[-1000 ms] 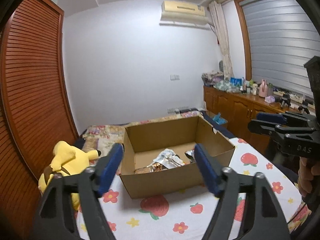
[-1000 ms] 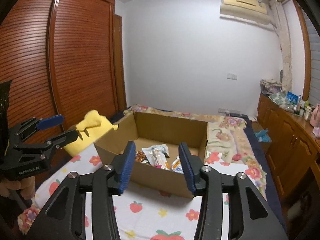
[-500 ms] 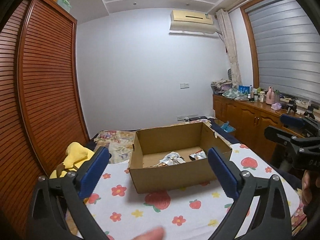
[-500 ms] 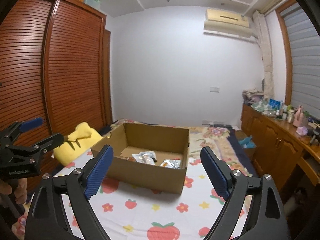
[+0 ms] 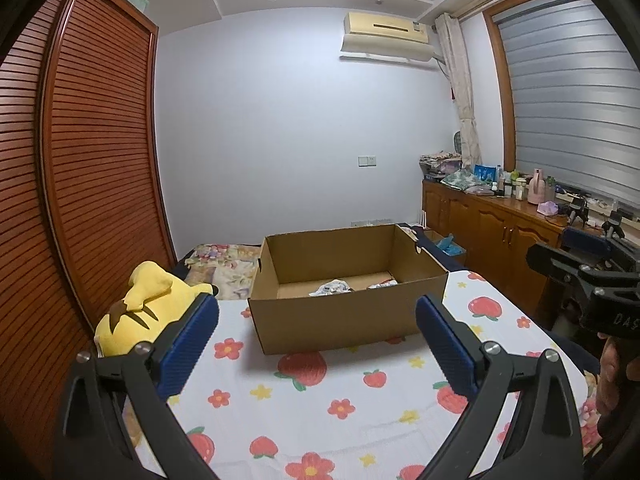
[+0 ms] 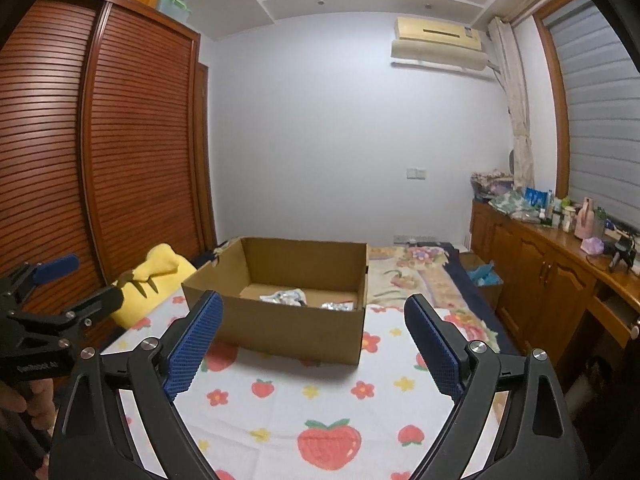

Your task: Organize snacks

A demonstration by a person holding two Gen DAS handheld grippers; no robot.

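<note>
- The snack packets (image 5: pixel 334 288) lie on the floor of the open cardboard box (image 5: pixel 344 320); only crinkled silver and white tops show above its near wall, and their print is too small to read.
- From the right wrist view the packets (image 6: pixel 286 297) sit toward the box's right half, with a second silvery one (image 6: pixel 338 305) beside them; the near wall of the box (image 6: pixel 288 326) hides the rest.
- The box stands on a bed (image 5: pixel 320 400) covered with a white sheet printed with strawberries and flowers; bare sheet lies all around it, widest on the near side.
- A yellow plush toy (image 5: pixel 140 312) lies at the bed's left edge, apart from the box, against the slatted wooden wardrobe (image 5: pixel 88 180).
- The left tongs (image 5: pixel 316 340) stand wide apart with nothing between the blue pads, held short of the box.
- The right tongs (image 6: pixel 314 340) are likewise spread wide and empty, also short of the box.
- Each view catches the other tool at its edge: the left one reads partly "GenRobot", the right one shows "DAS", cut off.
- A wooden cabinet (image 6: pixel 552 272) with cluttered bottles runs along the right wall, across a narrow aisle from the bed.
</note>
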